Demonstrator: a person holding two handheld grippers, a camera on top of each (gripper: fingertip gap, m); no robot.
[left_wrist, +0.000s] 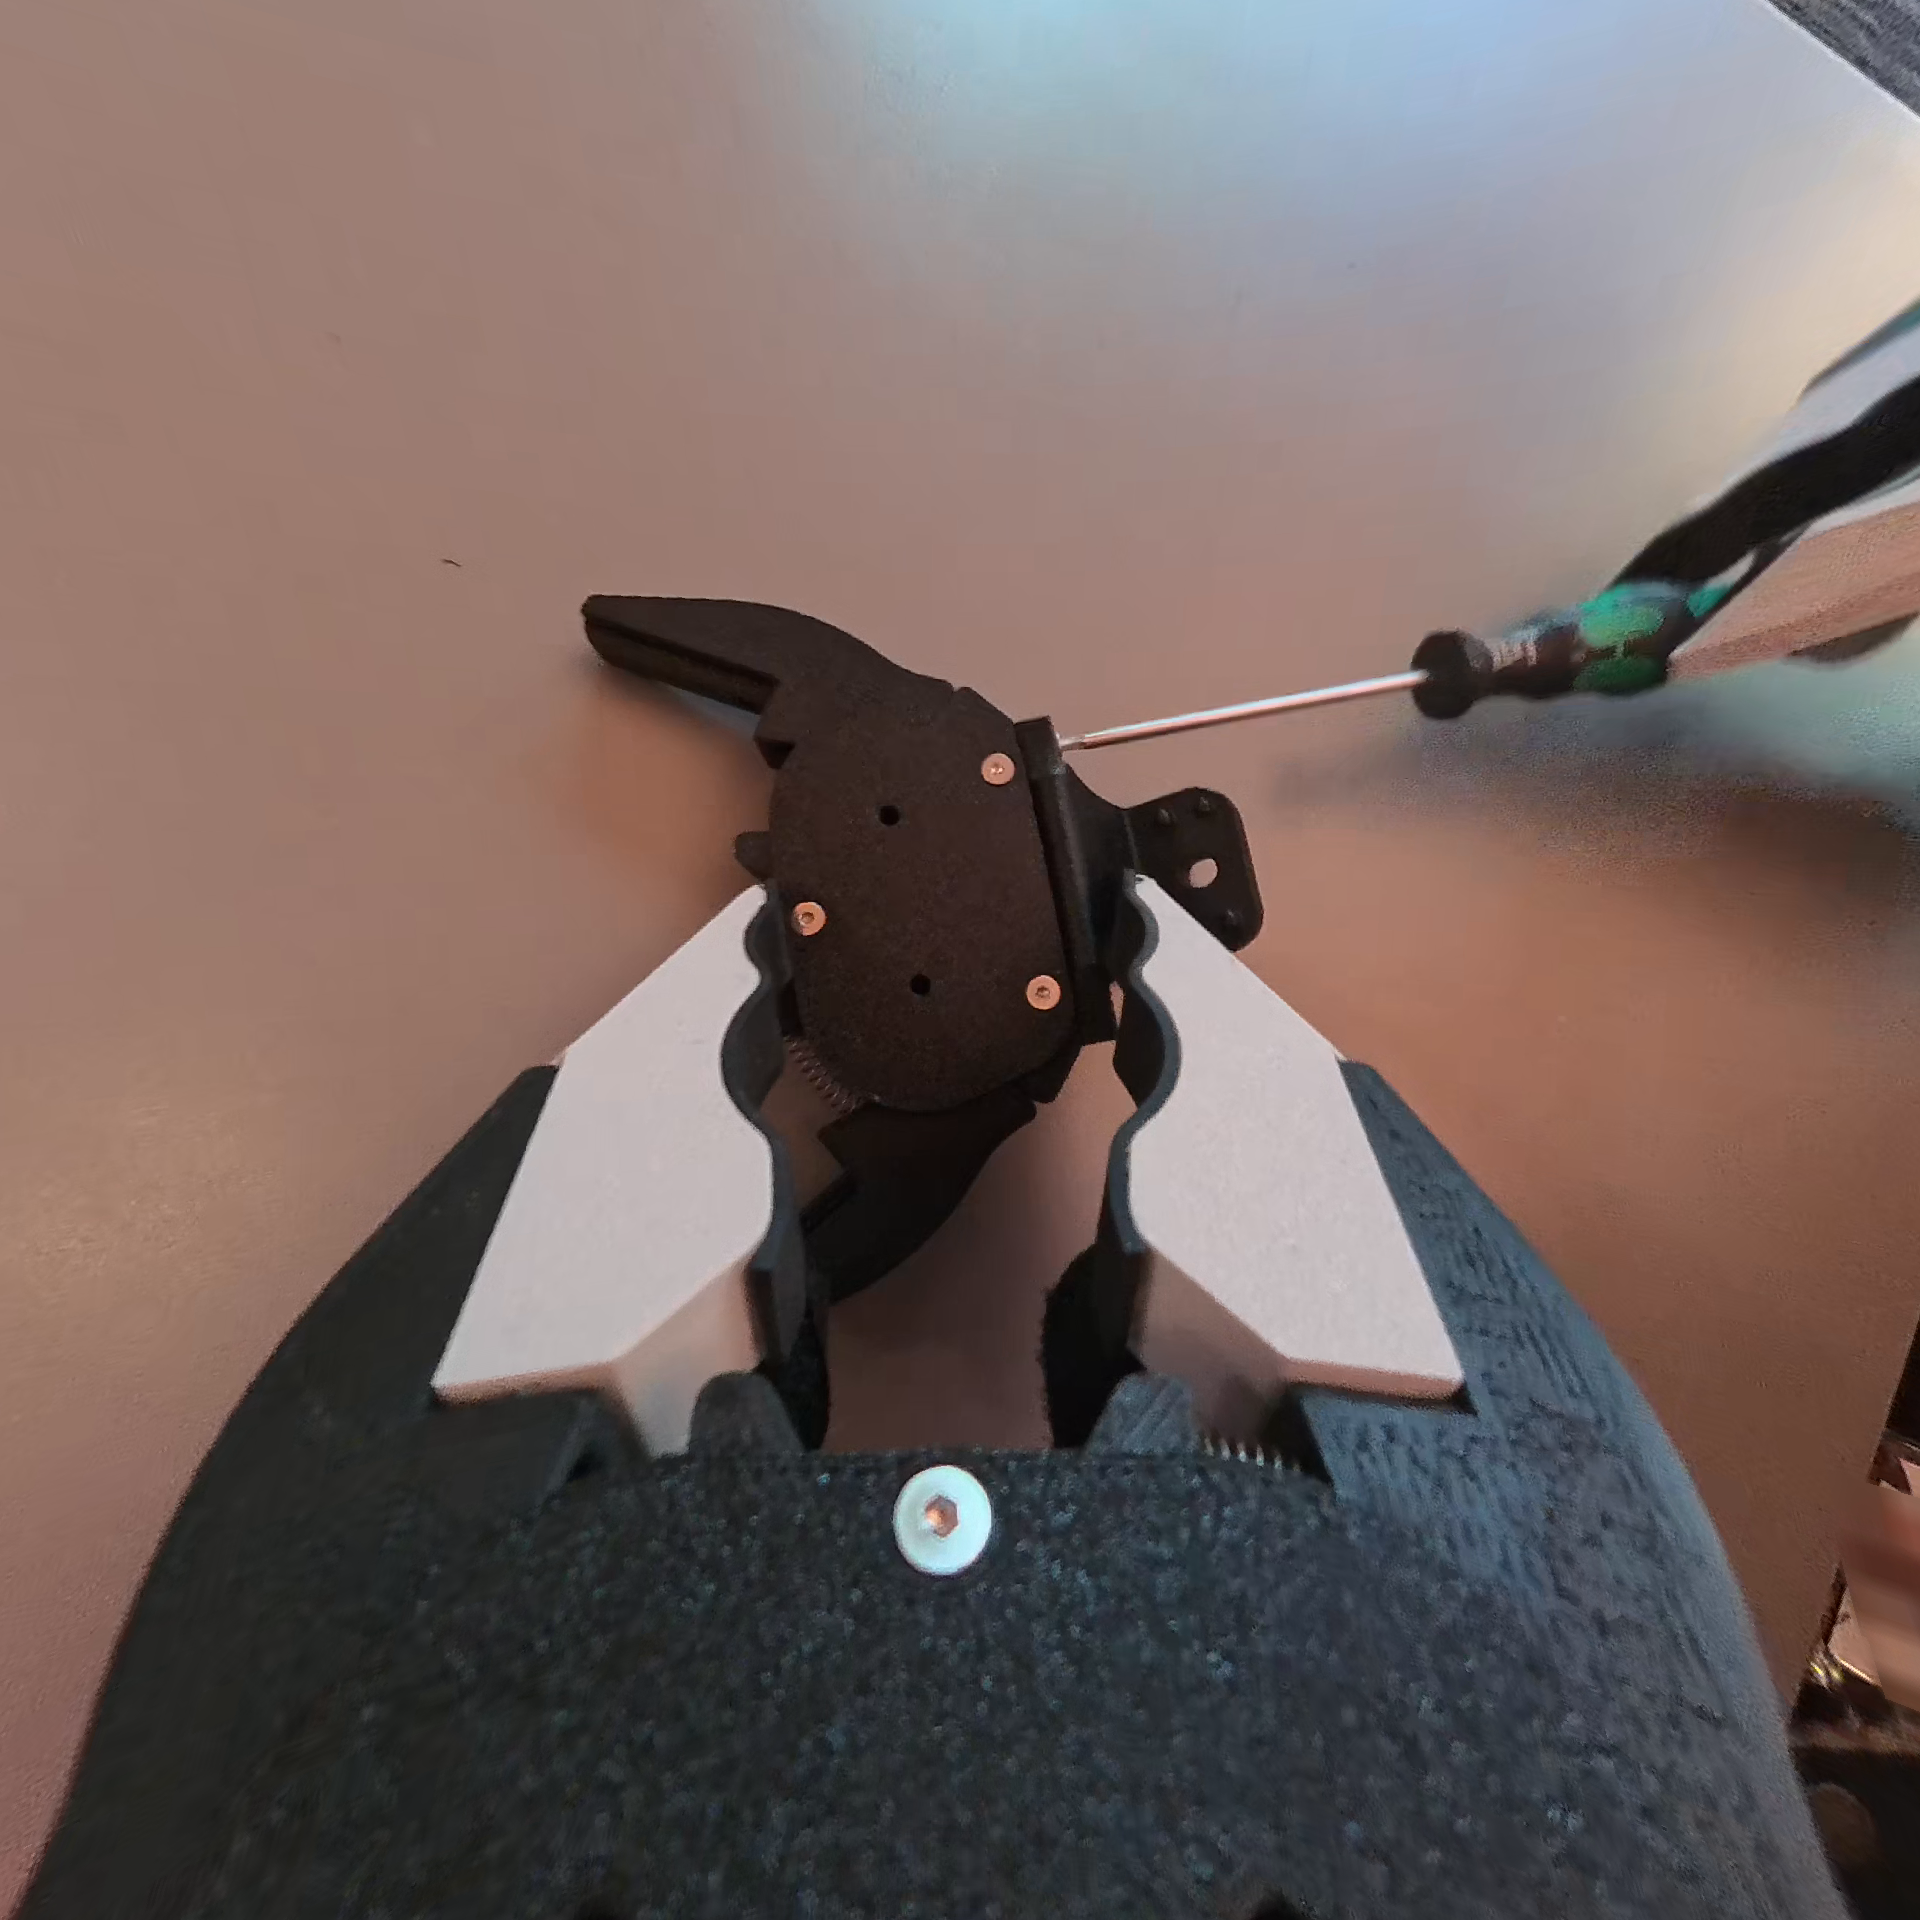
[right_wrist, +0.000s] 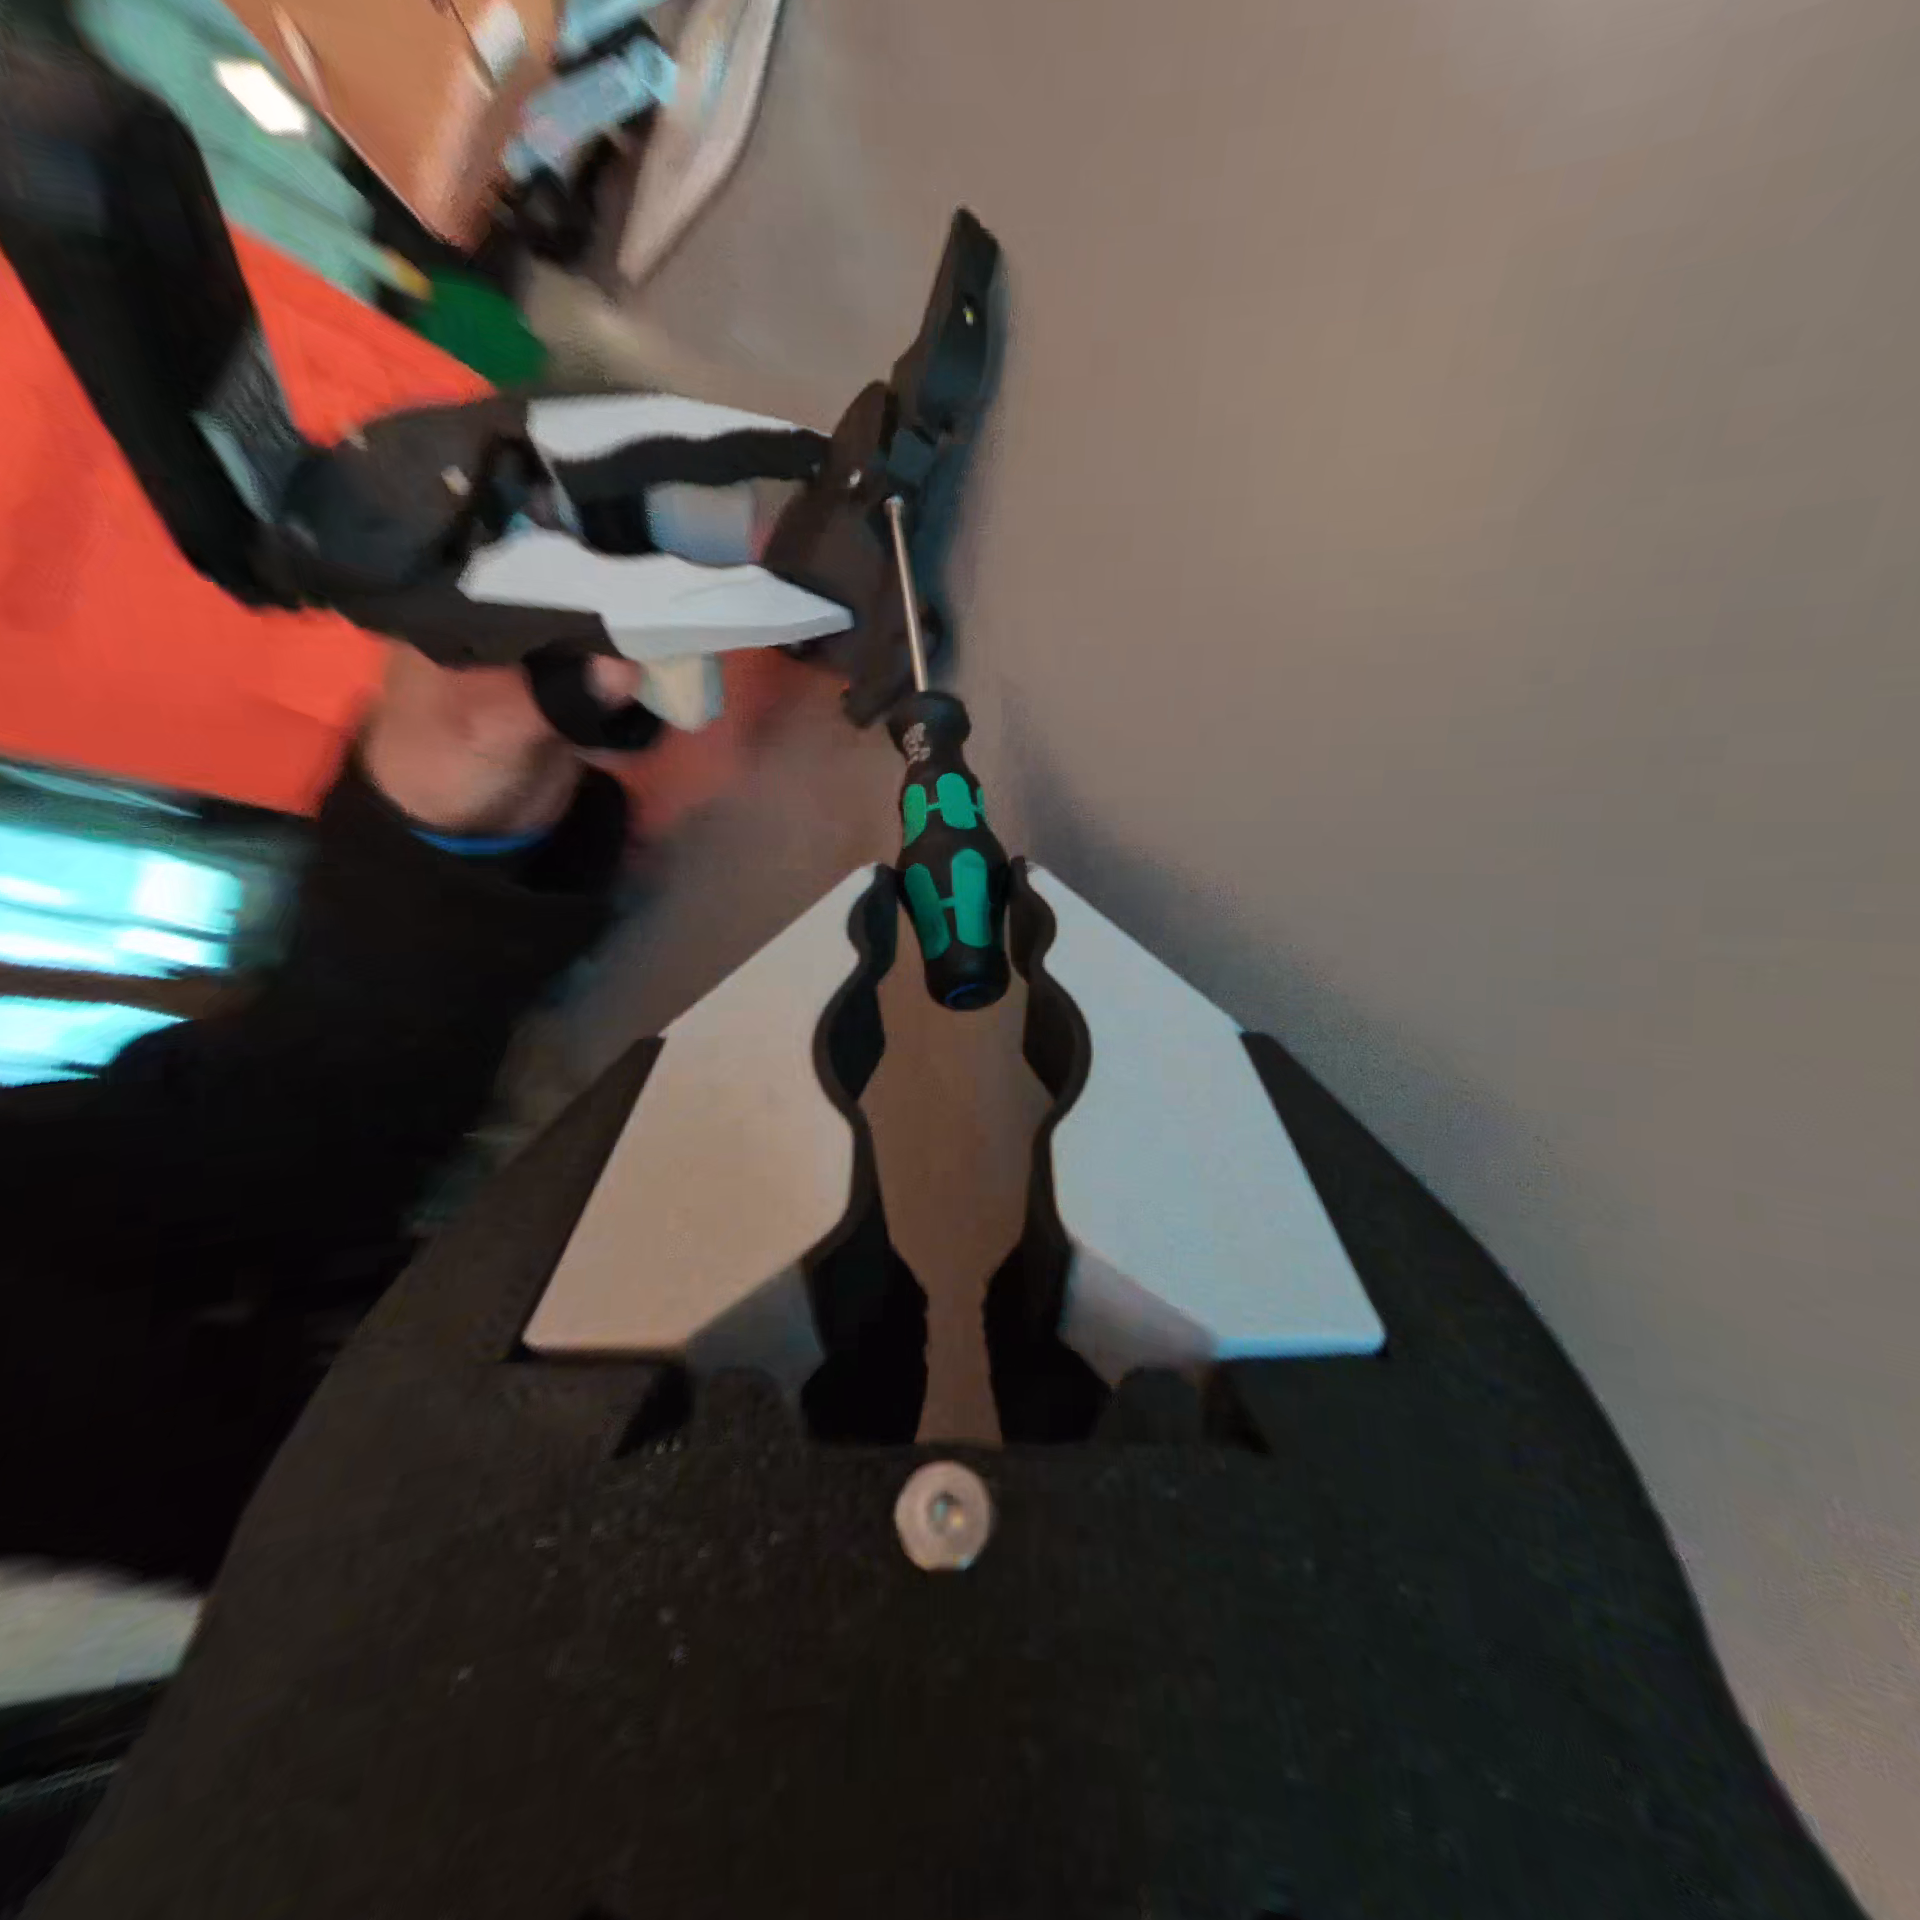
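Note:
A black 3D-printed mechanism (left_wrist: 914, 914) with brass inserts, a spring, a lever arm and a small bracket lies on the grey table (left_wrist: 416, 312). My left gripper (left_wrist: 940, 914) is shut on its body, fingers on both sides. My right gripper (right_wrist: 951, 904) is shut on the black and green handle of a screwdriver (right_wrist: 951, 894). The thin steel shaft (left_wrist: 1236, 712) reaches to the right upper edge of the mechanism, tip touching it. In the right wrist view the mechanism (right_wrist: 914, 468) sits ahead, with the left gripper (right_wrist: 665, 540) clamped on it from the left.
A person's hand (right_wrist: 468, 748) in a dark sleeve holds the left gripper, with an orange garment (right_wrist: 156, 540) behind. Blurred items (right_wrist: 603, 104) lie at the table's far end. The table's edge (left_wrist: 1849, 104) runs at the upper right of the left wrist view.

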